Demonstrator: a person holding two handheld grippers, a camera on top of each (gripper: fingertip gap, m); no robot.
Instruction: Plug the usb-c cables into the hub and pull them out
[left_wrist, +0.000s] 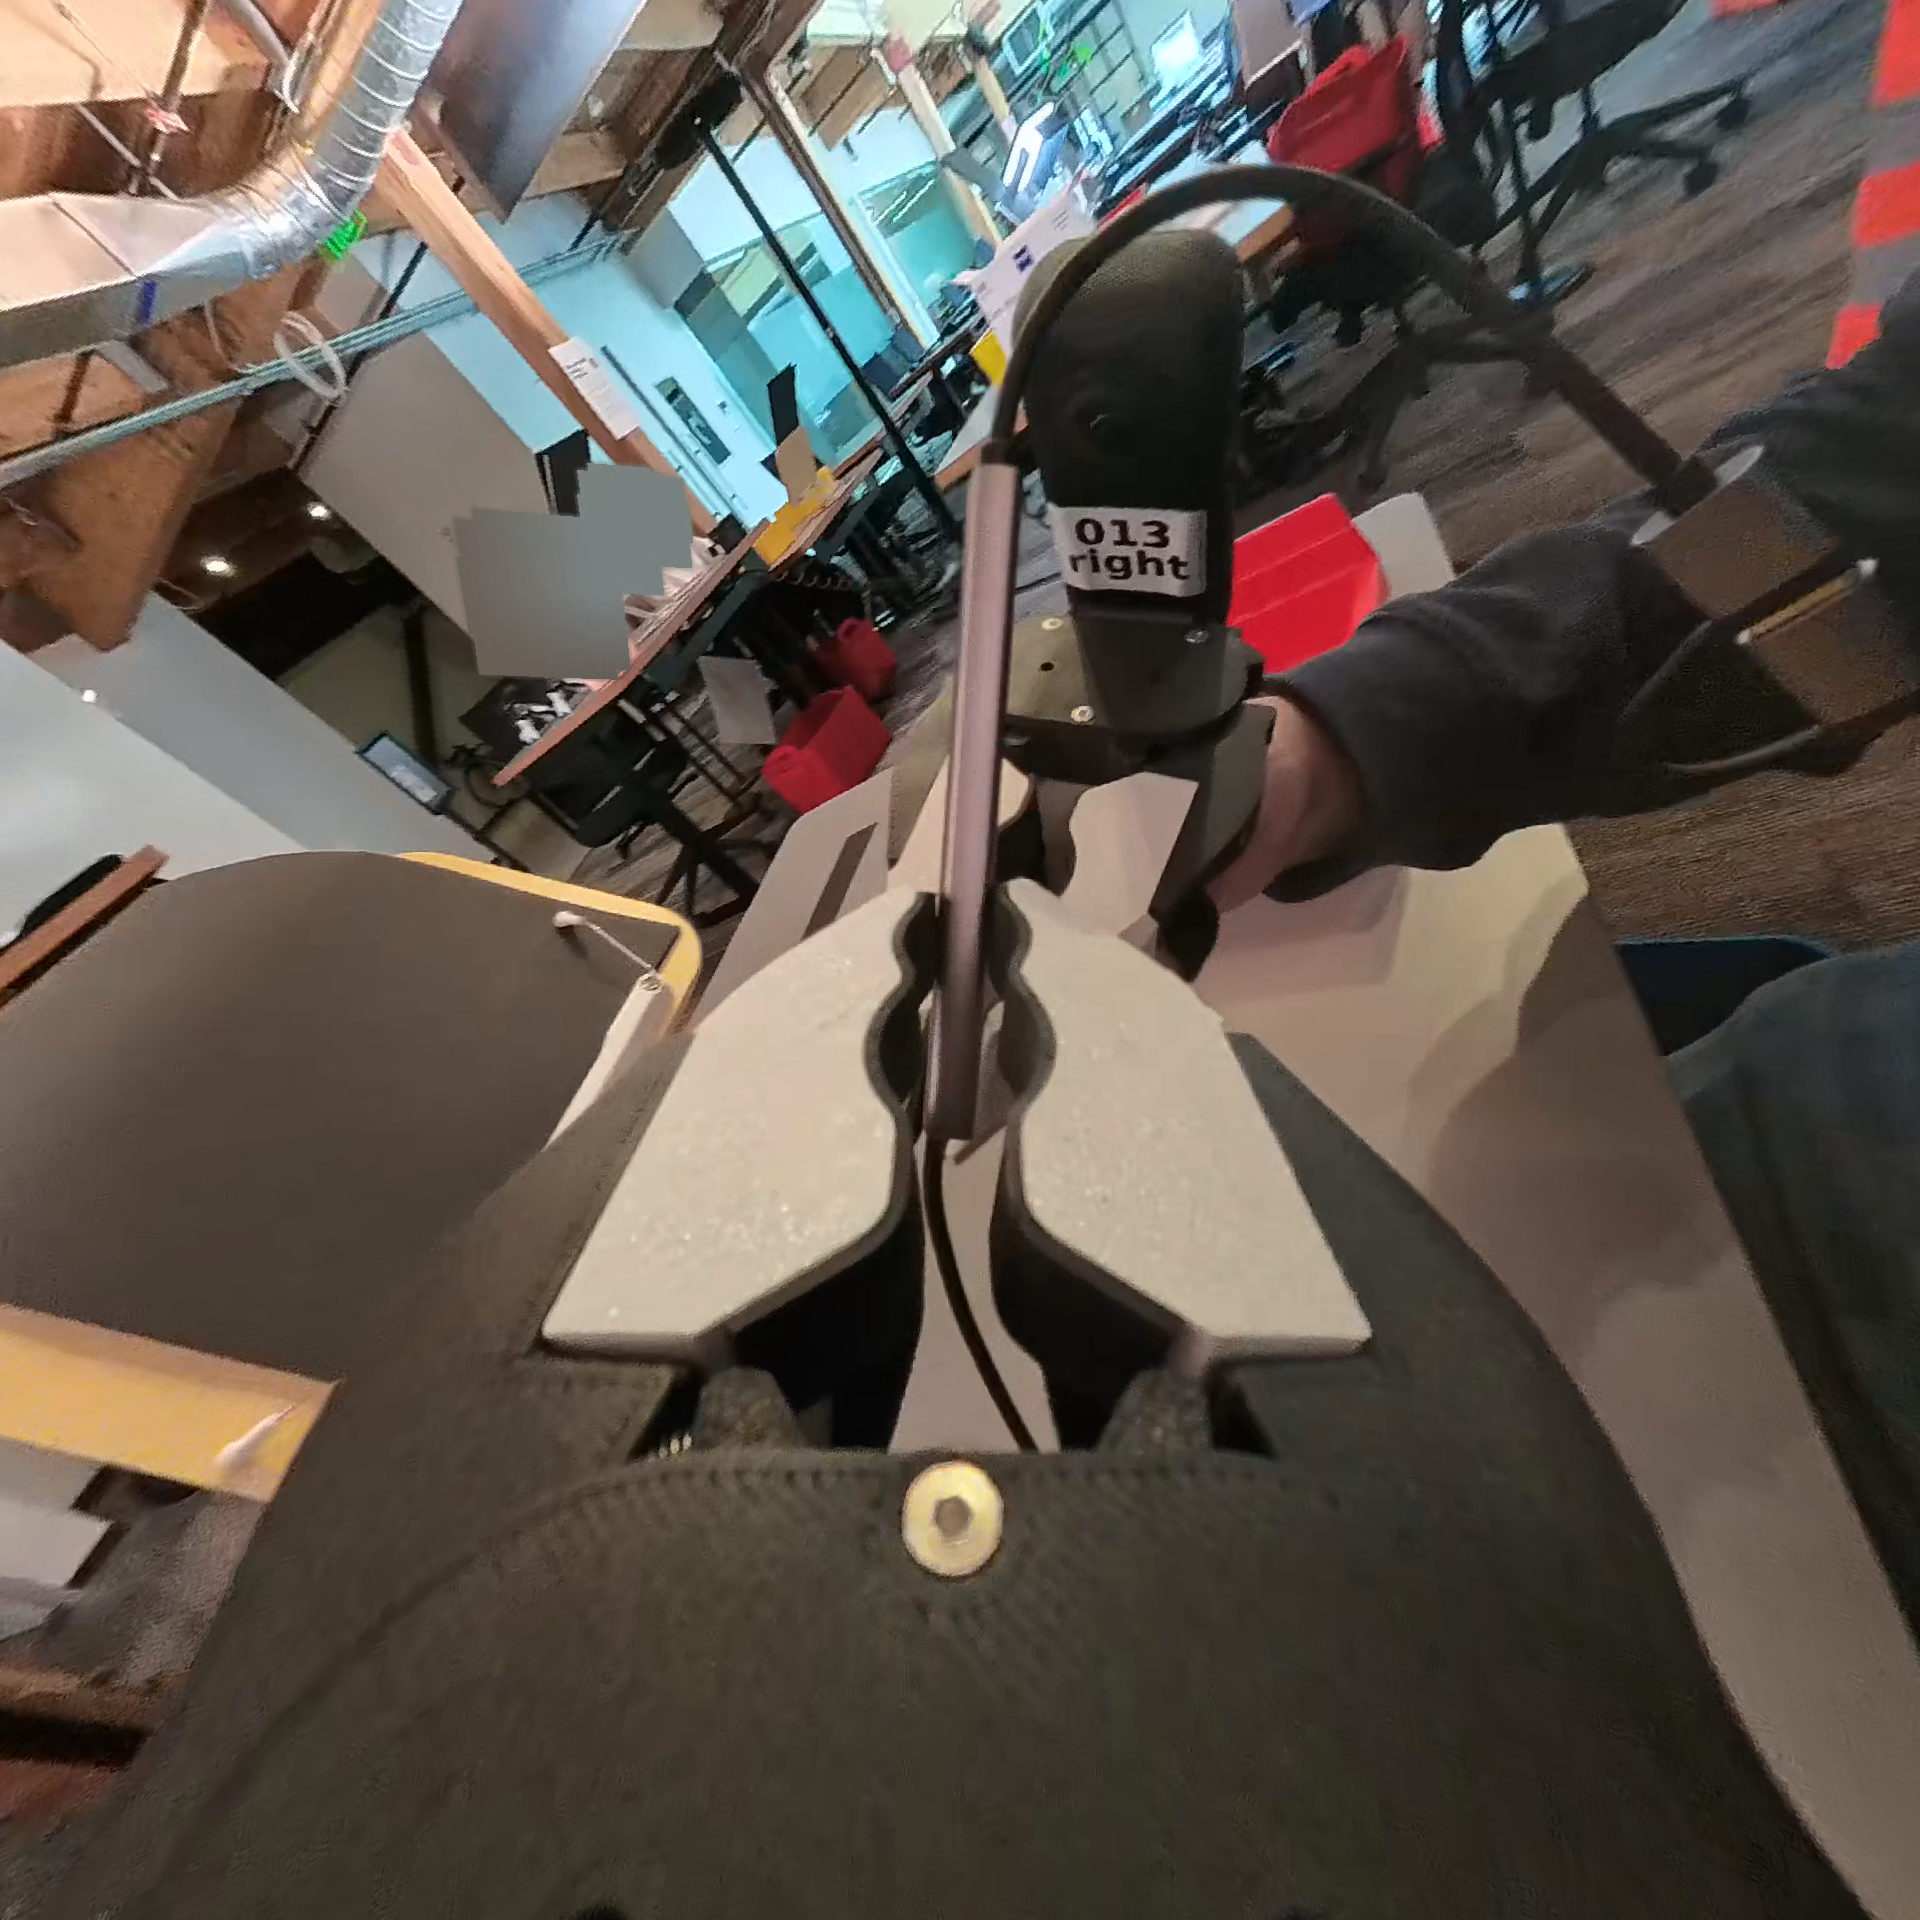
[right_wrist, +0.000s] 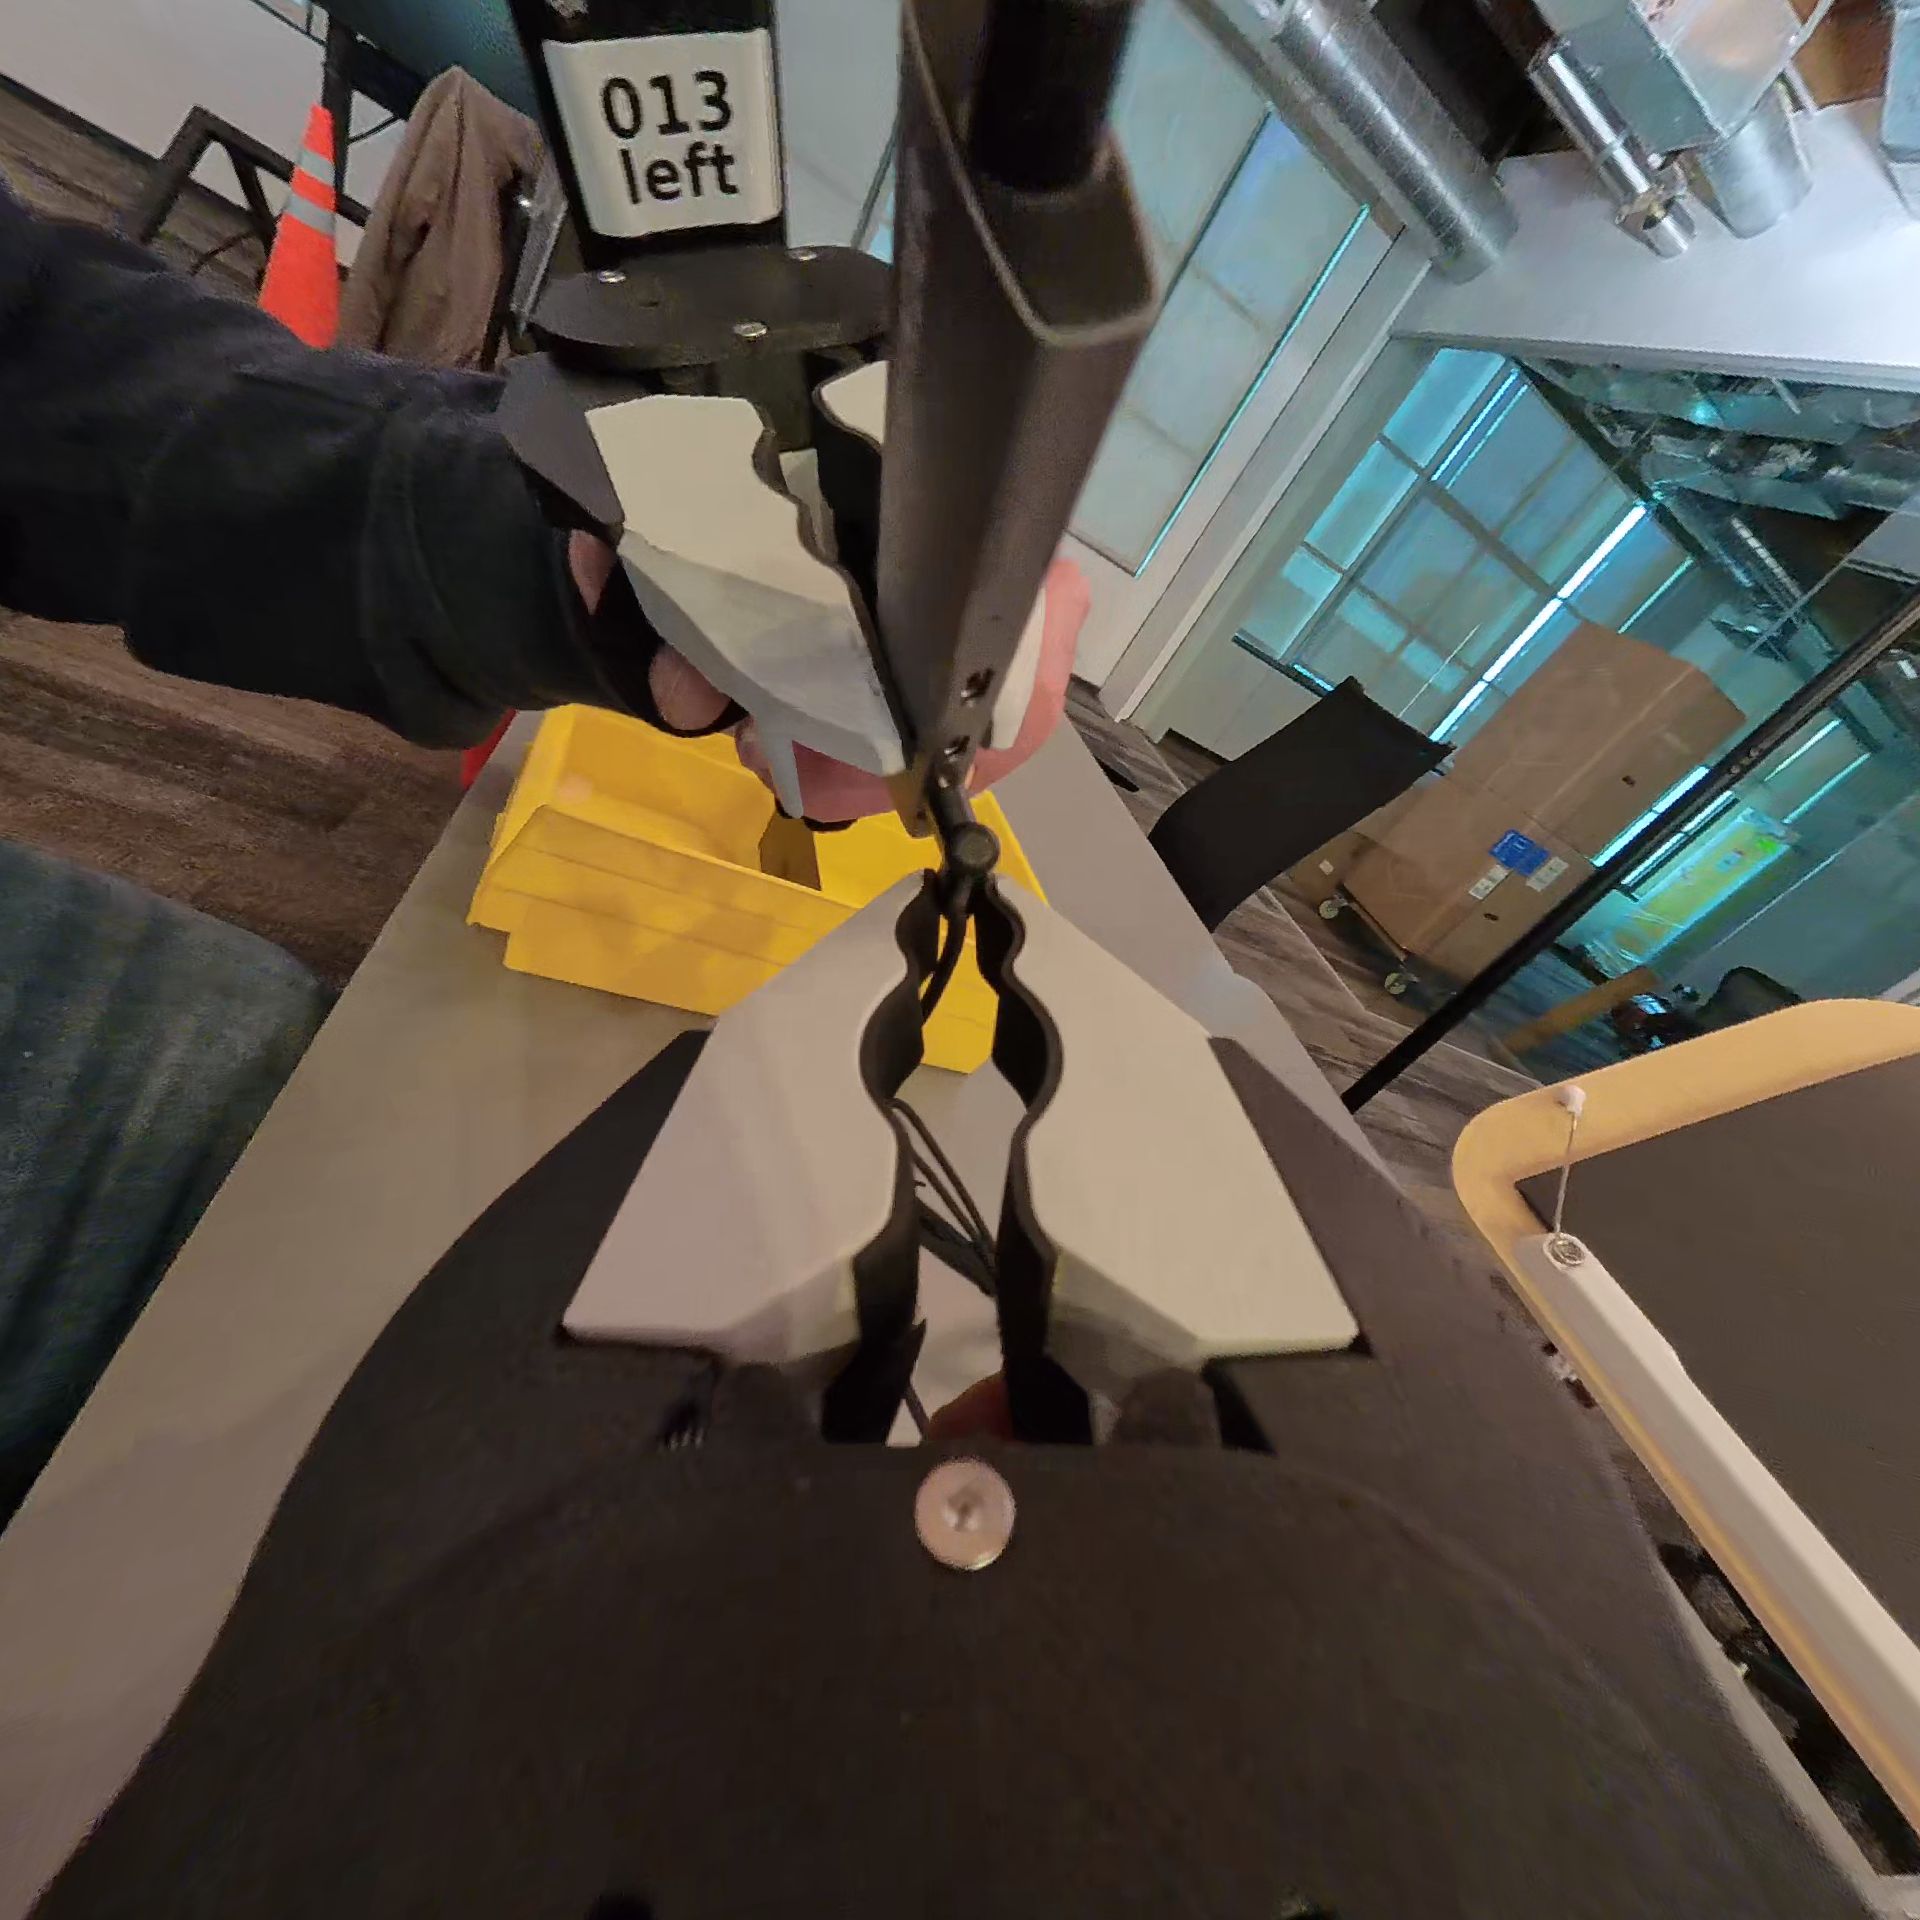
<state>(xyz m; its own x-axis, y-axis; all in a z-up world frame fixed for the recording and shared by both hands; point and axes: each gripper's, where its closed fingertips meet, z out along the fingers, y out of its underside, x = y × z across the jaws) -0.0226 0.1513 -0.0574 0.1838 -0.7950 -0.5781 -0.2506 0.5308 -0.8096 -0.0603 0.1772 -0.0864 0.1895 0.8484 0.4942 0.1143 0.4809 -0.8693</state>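
Both grippers are up off the desk: left gripper has its fingers clamped on the slim, rigid metal hub. Right gripper pinches the floppy cable behind its plug; grab the hard plug, since cord just bends.

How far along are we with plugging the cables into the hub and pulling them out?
Mid-cycle. The left gripper is clamped on the slim dark grey metal hub, holding it up off the pale table. The right gripper pinches a thin black usb-c cable just behind its plug, right at the hub's edge ports. Whether it is going in or coming out can't be told; any remaining cables aren't visible.
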